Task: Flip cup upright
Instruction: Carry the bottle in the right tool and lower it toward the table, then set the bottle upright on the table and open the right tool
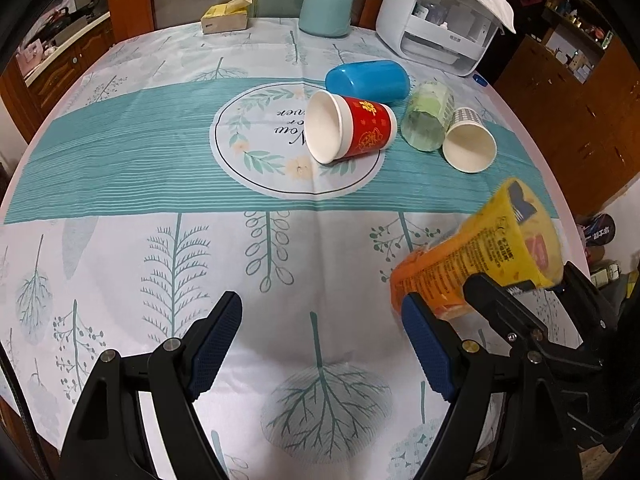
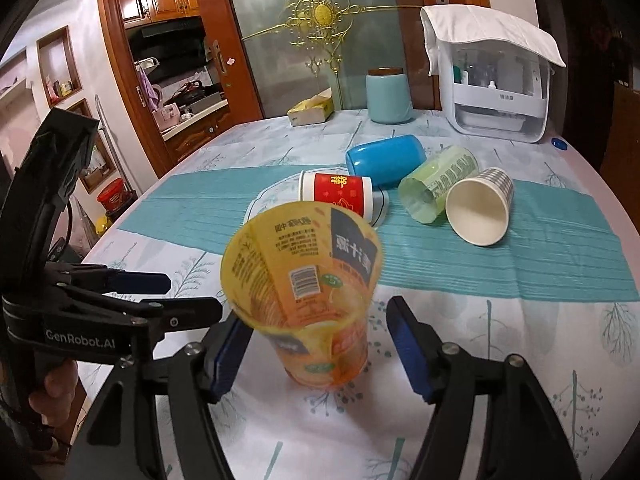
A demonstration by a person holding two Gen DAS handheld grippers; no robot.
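Note:
A yellow-orange plastic cup (image 2: pixel 308 300) stands mouth up on the tablecloth, leaning a little, between the fingers of my right gripper (image 2: pixel 320 344). The jaws are open around it; the left pad (image 2: pixel 228 356) is close to its wall, the right pad stands apart. The same cup (image 1: pixel 480 252) shows at the right of the left wrist view with the right gripper beside it. My left gripper (image 1: pixel 320 340) is open and empty over bare cloth. A red paper cup (image 1: pixel 348 128), a blue cup (image 1: pixel 368 80), a green cup (image 1: pixel 428 116) and a checked paper cup (image 1: pixel 470 140) lie on their sides.
At the table's far edge stand a light-blue jar (image 1: pixel 326 8), a tissue box (image 1: pixel 226 16) and a white appliance (image 1: pixel 444 20) under a cloth. A blue bottle cap (image 2: pixel 559 143) lies near the appliance. The round table (image 1: pixel 120 200) drops off at left and right.

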